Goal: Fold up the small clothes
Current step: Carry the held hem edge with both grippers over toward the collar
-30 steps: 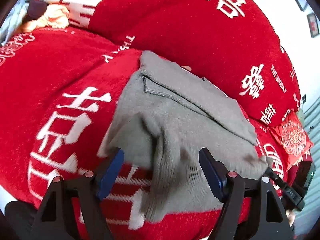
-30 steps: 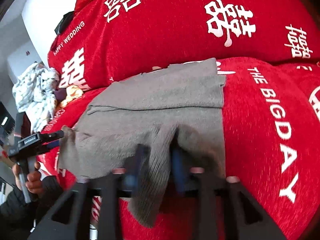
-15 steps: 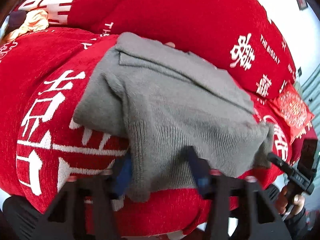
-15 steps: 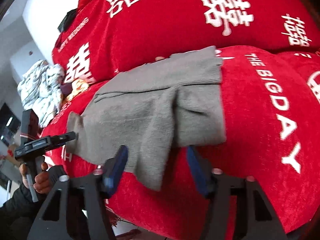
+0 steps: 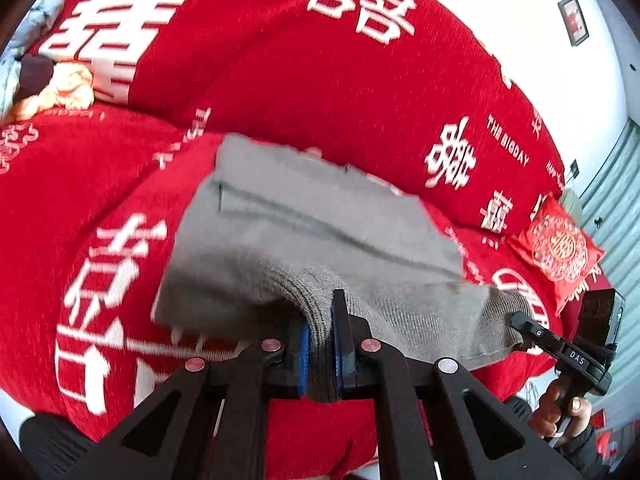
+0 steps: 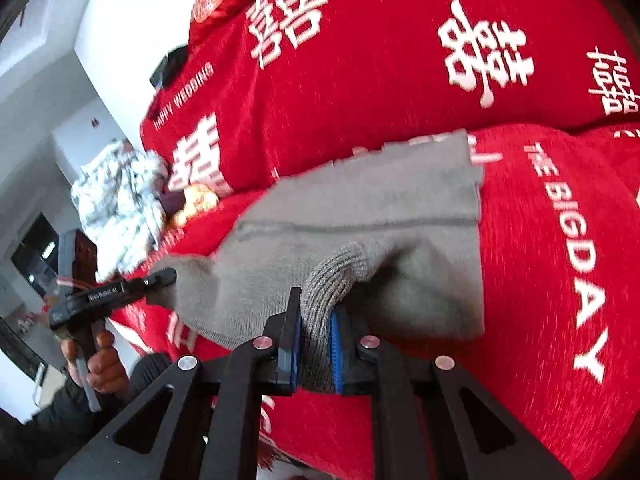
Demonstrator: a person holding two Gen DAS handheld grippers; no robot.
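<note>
While the grey knit garment [image 5: 320, 224] lies spread on the red sofa cover [image 5: 280, 80], the left claw [image 5: 320, 344] pinches its ribbed near edge between its blue pads. The right claw [image 6: 314, 340] is closing, with another ribbed fold of that edge squeezed tight between its pads.

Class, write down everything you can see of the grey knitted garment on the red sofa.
The grey knitted garment looks soft and woolly, with ribbed cuffs and a seam across its body. It lies partly folded on the red sofa cover, its near edge lifted. The left claw pinches one ribbed cuff; the right claw is closing on the other, pads already pressing it.
</note>
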